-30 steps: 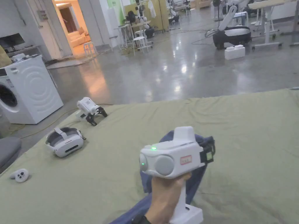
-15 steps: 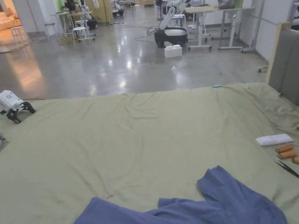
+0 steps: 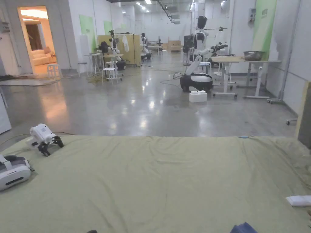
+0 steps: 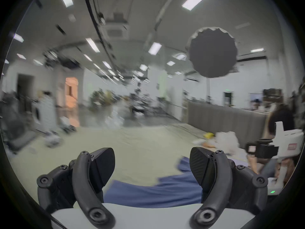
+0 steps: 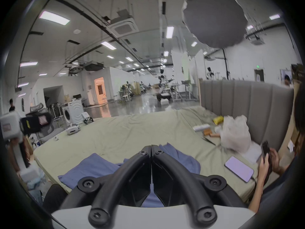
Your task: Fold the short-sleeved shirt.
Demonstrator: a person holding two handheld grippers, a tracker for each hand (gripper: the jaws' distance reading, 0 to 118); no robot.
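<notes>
The short-sleeved shirt (image 5: 99, 166), a rumpled blue cotton one, lies unfolded on the near part of the bed, spread across the pale green sheet (image 3: 158, 182). In the head view just a small blue corner of it (image 3: 243, 228) peeks in at the bottom edge.

My right tool (image 5: 151, 150) hangs over the shirt with its two black jaws pressed together, nothing caught between them. My left tool (image 4: 152, 164) is held above the shirt (image 4: 148, 193) too, its jaws standing wide apart and gripping nothing; that view is blurred. In the left gripper view my right tool (image 4: 249, 149) shows at the right, and in the right gripper view my left tool (image 5: 35, 122) shows at the left edge.

Further out on the sheet, a white headset (image 3: 12, 174) lies at the left, with a spare white gripper with black jaws (image 3: 45, 139) just beyond it. Over by the grey padded headboard (image 5: 239, 103) I see a white plastic bag (image 5: 234, 133), a phone with a lilac screen (image 5: 239, 169) lying flat, and another person's hand (image 5: 265, 160) holding a dark phone. Beyond the bed a glossy concrete floor (image 3: 145, 103) runs off into the hall.
</notes>
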